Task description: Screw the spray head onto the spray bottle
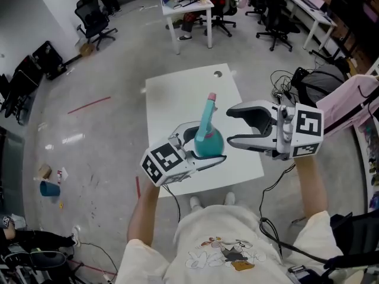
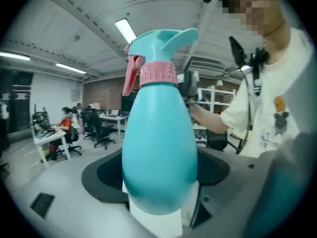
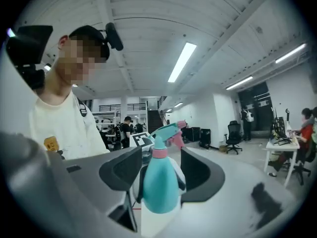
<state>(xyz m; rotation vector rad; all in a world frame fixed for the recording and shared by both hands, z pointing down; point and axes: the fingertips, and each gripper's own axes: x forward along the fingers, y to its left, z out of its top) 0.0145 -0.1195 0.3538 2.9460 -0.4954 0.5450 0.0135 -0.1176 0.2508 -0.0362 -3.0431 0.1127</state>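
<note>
Two claws were raised over the white surface (image 1: pixel 177 99). The left claw (image 1: pixel 211 144) gripped the teal spray bottle (image 1: pixel 208 143) round its bulbous body, keeping it roughly upright. On the bottle's neck sat the teal spray head (image 1: pixel 209 108) with its pink collar (image 2: pixel 157 75). The right claw (image 1: pixel 228 126), jaws wide and empty, stood just right of the bottle, apart from it.

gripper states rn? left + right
Left hand-held gripper: closed on the spray bottle.
Right hand-held gripper: open, holding nothing.
</note>
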